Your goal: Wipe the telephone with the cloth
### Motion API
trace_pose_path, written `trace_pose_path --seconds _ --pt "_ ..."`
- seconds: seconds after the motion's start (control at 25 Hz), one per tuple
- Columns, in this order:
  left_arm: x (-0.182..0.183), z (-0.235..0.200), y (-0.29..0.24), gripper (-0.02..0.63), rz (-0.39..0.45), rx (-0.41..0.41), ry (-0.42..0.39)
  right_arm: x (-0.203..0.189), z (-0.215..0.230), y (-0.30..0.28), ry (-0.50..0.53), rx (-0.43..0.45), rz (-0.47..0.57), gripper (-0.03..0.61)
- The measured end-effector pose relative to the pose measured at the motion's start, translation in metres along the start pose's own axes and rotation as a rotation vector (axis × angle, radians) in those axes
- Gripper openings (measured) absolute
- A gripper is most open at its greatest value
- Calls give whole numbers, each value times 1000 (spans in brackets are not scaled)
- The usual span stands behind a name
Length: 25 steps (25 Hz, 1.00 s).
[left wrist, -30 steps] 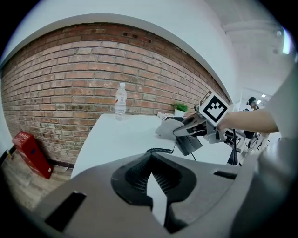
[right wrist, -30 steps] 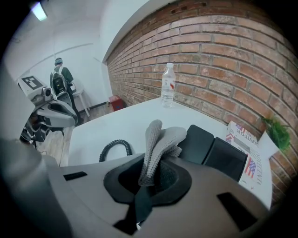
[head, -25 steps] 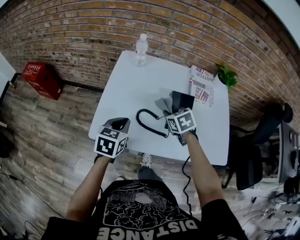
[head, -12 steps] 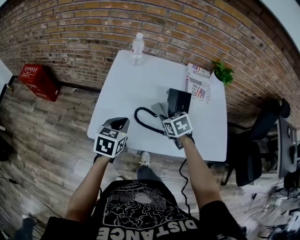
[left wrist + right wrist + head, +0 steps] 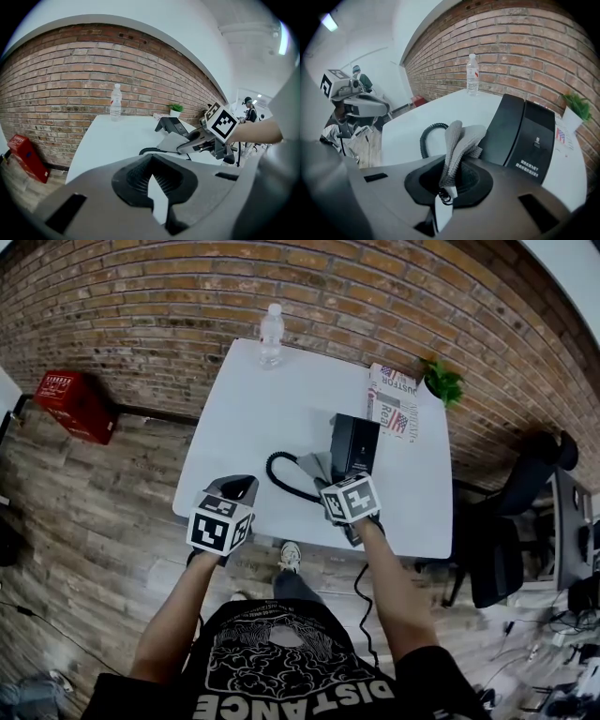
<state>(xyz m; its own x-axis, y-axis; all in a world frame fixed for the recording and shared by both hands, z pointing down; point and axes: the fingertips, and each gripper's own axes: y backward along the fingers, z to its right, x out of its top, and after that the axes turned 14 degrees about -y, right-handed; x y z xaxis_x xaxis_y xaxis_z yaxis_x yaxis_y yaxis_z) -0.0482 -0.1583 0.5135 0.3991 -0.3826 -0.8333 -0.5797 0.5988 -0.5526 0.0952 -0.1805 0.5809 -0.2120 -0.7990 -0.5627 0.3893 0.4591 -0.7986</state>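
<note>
One black telephone (image 5: pixel 356 442) sits by the counter's (image 5: pixel 262 399) right edge, print on its face too small to read, one coiled cord (image 5: pixel 281 474) looping off its left side. Right gripper (image 5: pixel 330 476), fingers (image 5: pixel 464 178) clenched on one grey cloth (image 5: pixel 459 140), holds the cloth against the telephone's left side; left gripper (image 5: pixel 239 486) hangs at the near left corner, fingers (image 5: pixel 162 178) pressed together on nothing. One water bottle (image 5: pixel 271 334) at the far edge, label unreadable; one newspaper (image 5: pixel 394 399) reading "JUSTFOR" at the far right corner; the person's shirt (image 5: pixel 291 671) reads "DISTANCE".
</note>
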Motion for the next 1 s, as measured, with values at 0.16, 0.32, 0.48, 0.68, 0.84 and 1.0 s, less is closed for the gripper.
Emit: trace_pose_path --seconds 0.16,0.32,0.48,0.68,0.84,1.0 --pt "-1 1 -2 6 -2 -7 1 -6 -5 1 -11 10 0 11" --pt "1 2 -7 6 0 -14 2 -2 -4 5 -23 11 15 11" --pt "7 2 -14 6 5 -23 -3 20 -4 21 -38 23 86 11" --pt "14 5 -25 6 4 -33 -9 62 6 51 -57 40 202 11" --pt "19 2 -33 6 2 -30 -8 94 21 72 -58 41 273 11" --pt "25 -2 -42 6 3 -21 -3 119 43 86 -49 20 307 11"
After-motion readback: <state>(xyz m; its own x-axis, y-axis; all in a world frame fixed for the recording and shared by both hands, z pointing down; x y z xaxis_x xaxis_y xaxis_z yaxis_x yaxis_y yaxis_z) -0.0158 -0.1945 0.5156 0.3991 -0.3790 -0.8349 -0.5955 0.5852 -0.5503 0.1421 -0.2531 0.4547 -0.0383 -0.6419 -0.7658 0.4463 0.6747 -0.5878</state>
